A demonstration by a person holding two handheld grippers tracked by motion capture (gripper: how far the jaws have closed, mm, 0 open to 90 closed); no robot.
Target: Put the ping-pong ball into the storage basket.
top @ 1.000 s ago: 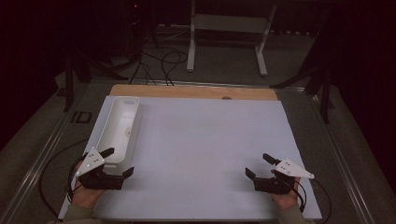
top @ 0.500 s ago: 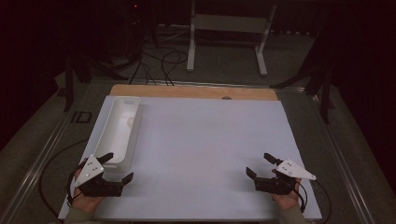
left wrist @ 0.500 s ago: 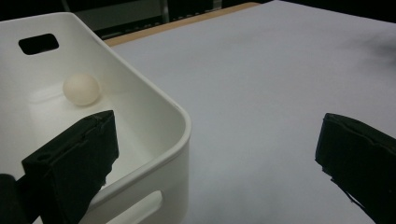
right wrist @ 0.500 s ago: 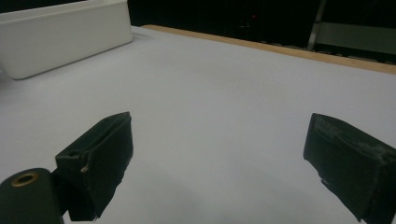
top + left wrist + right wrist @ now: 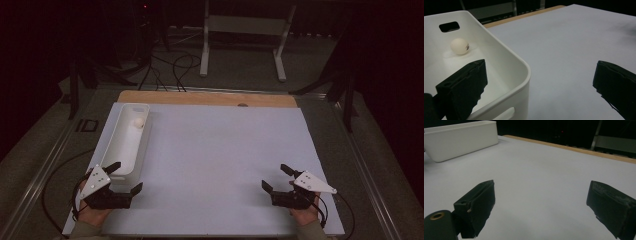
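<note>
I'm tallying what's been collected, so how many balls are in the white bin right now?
1. A single white ball lies on the floor of the white bin, near its far end wall. The left gripper blocks part of the bin's near end, so another could be hidden there.

The high view looks forward and down from above the person's side, taking in the whole pale grey rectangular table top [image 5: 215, 165] and the dark floor beyond. The left gripper view sits low and very close to the long white plastic bin [image 5: 506, 65], facing along it toward its far end (a small white ball [image 5: 459, 46] lies there, upper left of the frame). The right gripper view, equally low, faces across the table, with the same bin [image 5: 461, 141] far off at upper left. All three share bin and table.
</note>
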